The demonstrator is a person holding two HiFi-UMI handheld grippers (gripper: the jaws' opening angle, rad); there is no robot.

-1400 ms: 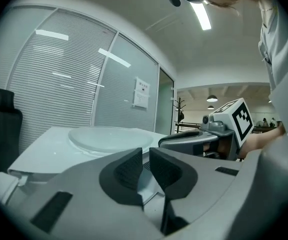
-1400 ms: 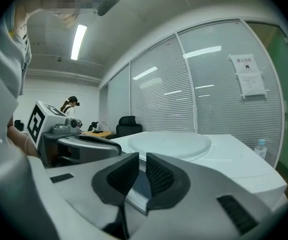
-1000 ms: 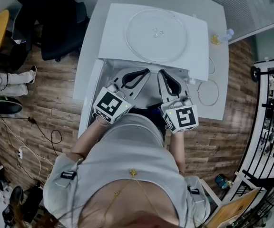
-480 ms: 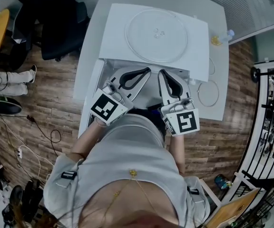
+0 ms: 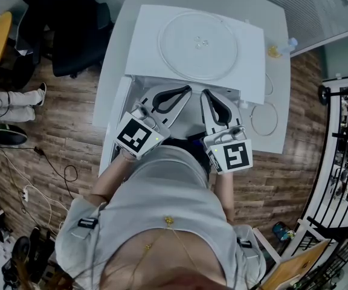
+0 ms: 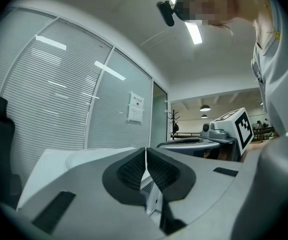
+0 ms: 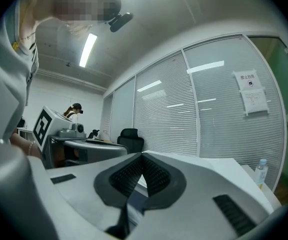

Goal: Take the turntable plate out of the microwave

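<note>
Left tongs (image 5: 186, 90), right tongs (image 5: 204, 92) both closed, empty, idle; glass turntable plate (image 5: 198, 45) at 12 o'clock lies atop microwave (image 5: 150, 35), so removal looks finished.

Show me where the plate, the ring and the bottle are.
plate (image 5: 199, 45): head view, middle of the glass.
ring (image 5: 277, 119): head view, its right rim.
bottle (image 7: 260, 173): right gripper view, its body.
</note>
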